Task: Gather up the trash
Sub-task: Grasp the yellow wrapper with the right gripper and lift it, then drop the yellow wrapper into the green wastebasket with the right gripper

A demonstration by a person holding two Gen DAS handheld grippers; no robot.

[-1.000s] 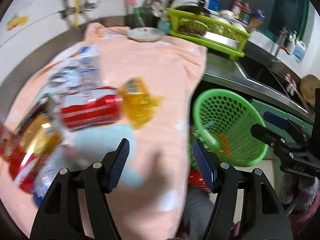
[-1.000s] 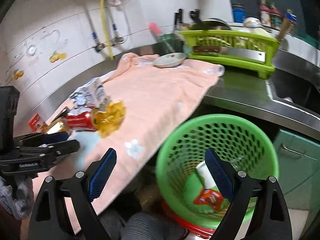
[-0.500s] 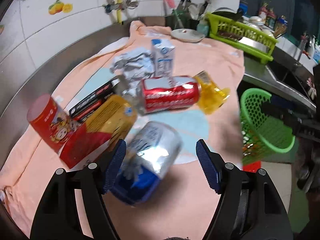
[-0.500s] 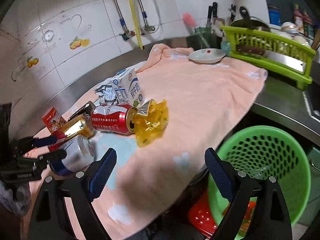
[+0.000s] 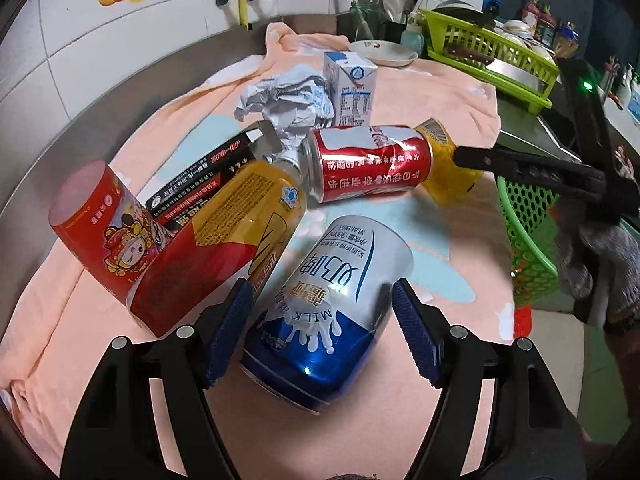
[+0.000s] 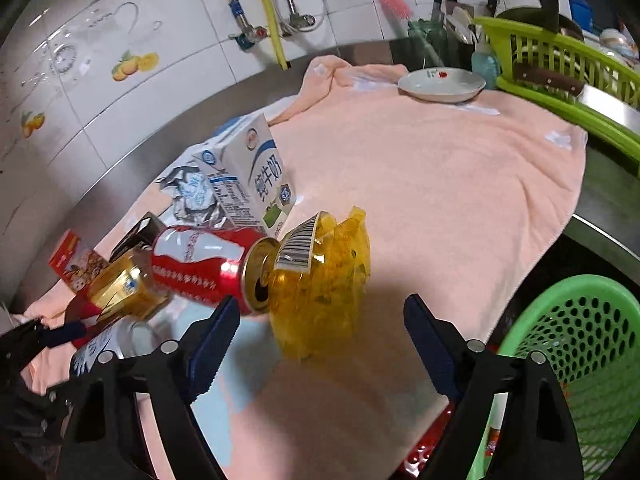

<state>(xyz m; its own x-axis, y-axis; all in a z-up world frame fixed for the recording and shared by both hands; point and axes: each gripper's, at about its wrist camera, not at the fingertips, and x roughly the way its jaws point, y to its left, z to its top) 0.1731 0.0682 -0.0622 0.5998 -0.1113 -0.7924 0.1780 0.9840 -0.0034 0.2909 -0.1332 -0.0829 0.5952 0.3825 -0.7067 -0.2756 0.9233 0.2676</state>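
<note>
Trash lies on a peach towel (image 5: 420,92). My left gripper (image 5: 322,332) is open, its jaws on either side of a silver and blue milk can (image 5: 332,304) lying on its side. Beside it lie a gold and red can (image 5: 224,240), a red carton (image 5: 104,236), a black box (image 5: 200,176), a red cola can (image 5: 368,168), crumpled paper (image 5: 288,100) and a milk carton (image 5: 354,84). My right gripper (image 6: 320,336) is open just before a crumpled yellow wrapper (image 6: 320,280) next to the cola can (image 6: 204,268). The green mesh basket (image 6: 580,344) stands low at the right.
A white plate (image 6: 440,84) sits at the towel's far end. A green dish rack (image 6: 568,64) with knives stands at the back right. Tiled wall and taps (image 6: 272,28) run behind the counter. The steel counter edge (image 6: 608,208) and sink lie to the right.
My left gripper has swung from the basket to the trash pile and closed in around the milk can. My right gripper has moved from above the basket toward the yellow wrapper.
</note>
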